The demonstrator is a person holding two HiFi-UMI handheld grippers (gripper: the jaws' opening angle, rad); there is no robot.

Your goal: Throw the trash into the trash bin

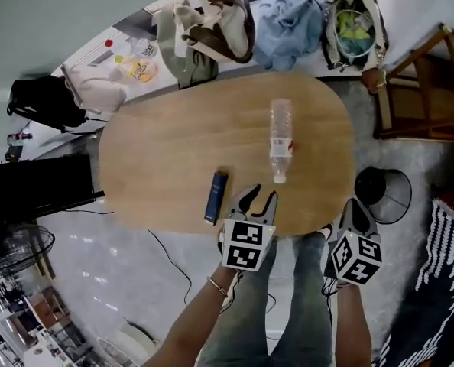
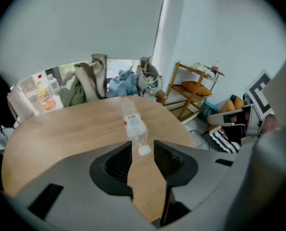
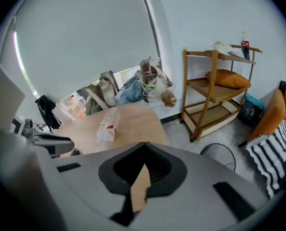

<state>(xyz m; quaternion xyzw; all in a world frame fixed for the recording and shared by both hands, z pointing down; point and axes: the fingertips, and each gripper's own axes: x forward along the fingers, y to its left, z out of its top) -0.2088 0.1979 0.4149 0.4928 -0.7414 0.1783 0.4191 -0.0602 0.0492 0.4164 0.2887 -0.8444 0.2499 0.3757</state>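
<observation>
A clear plastic bottle with a white cap and red-marked label lies on the oval wooden table. It also shows in the left gripper view as the bottle and in the right gripper view as the bottle. A dark blue flat item lies near the table's front edge. My left gripper hovers over that edge, open and empty, with the bottle's cap just beyond it. My right gripper hangs off the table's right end, its tips meeting, holding nothing. A black trash bin stands on the floor beside it.
Bags and clothes crowd the ledge behind the table. A wooden shelf rack stands at the right, with a striped cushion near the bin. A black cable runs across the floor by the person's legs.
</observation>
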